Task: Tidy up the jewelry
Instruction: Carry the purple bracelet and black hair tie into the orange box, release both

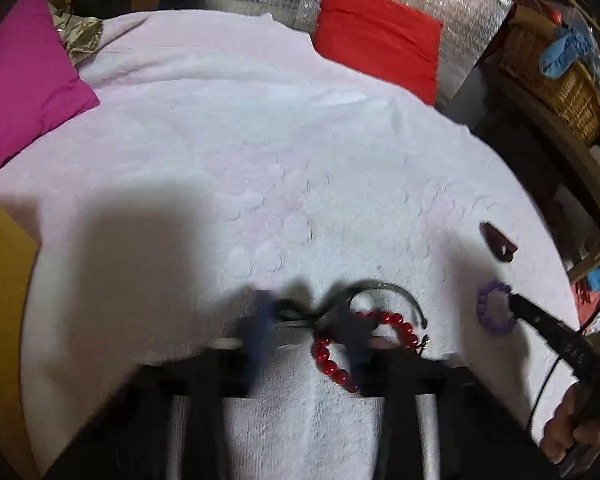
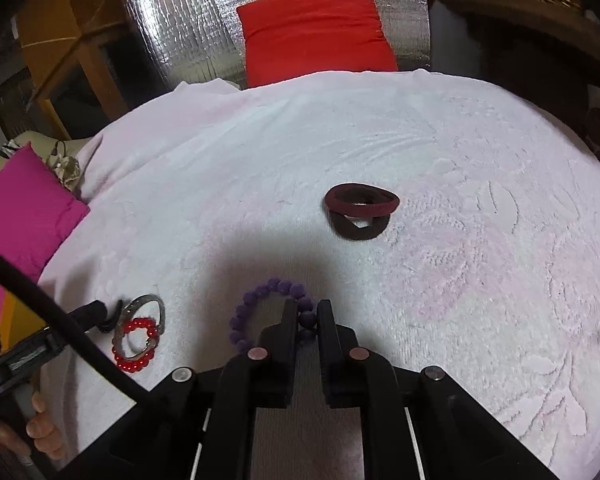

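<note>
Two piles made; right tool [image 2: 307,320] pinches purple bead bracelet [image 2: 256,308], unsorted, hair ties [image 2: 362,210] at 12 o'clock; left tool [image 1: 308,320] blurred, grip unclear.

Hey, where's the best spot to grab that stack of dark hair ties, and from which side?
Take the dark hair ties from above, pinching the top maroon band's near edge. It lies offset on the lower one, lifted off the towel, so a finger can slip under.

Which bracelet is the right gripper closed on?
The purple bead bracelet: the right gripper pinches its beads. The red bead bracelet lies apart by the left gripper.
</note>
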`<state>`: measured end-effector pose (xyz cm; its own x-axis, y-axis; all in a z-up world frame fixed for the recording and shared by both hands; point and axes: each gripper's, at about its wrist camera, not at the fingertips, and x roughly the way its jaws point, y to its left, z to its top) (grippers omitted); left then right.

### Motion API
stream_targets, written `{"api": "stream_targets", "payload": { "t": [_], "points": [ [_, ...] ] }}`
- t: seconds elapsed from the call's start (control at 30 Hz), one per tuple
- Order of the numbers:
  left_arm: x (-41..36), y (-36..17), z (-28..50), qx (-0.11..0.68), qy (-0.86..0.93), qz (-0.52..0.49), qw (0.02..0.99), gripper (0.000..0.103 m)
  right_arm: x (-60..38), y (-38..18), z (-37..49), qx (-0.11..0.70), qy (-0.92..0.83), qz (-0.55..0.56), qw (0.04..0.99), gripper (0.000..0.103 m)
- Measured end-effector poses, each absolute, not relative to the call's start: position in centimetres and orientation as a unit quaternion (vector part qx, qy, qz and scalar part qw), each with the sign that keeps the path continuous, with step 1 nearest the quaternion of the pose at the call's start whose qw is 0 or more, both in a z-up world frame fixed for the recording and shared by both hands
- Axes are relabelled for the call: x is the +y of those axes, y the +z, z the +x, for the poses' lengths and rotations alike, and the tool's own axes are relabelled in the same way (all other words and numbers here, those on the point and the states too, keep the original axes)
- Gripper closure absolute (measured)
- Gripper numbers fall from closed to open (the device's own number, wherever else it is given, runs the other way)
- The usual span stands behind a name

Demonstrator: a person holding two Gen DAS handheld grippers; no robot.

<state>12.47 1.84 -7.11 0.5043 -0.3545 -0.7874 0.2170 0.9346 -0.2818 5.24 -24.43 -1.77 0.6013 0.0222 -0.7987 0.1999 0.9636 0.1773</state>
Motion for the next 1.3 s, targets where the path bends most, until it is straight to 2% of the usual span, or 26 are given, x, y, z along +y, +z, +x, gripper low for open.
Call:
{"api": "stream_targets", "payload": {
  "t": [0.2,0.53,0.9,1.3],
  "points": [
    [2.2,-6.5,12.2,0.453,-0.144,-0.071,0.877,0.093,-24.7,-1.3,4.9,0.44,-0.049,0.131,0.887,0.093],
    [4.5,-1.2,8.3,0.378,-0.121,-0.071,0.915,0.093,-23.1,1.3,3.4,0.392,0.018,0.171,0.904,0.093],
    [8.2,0.8,4.1,0.35,-0.087,-0.081,0.929,0.093,-20.5,3.6,1.8,0.349,0.107,0.24,0.9,0.093],
    [14.8,3.6,-0.9,0.312,-0.024,-0.118,0.943,0.093,-10.8,4.6,0.7,0.349,0.156,0.164,0.91,0.093]
  ]
}}
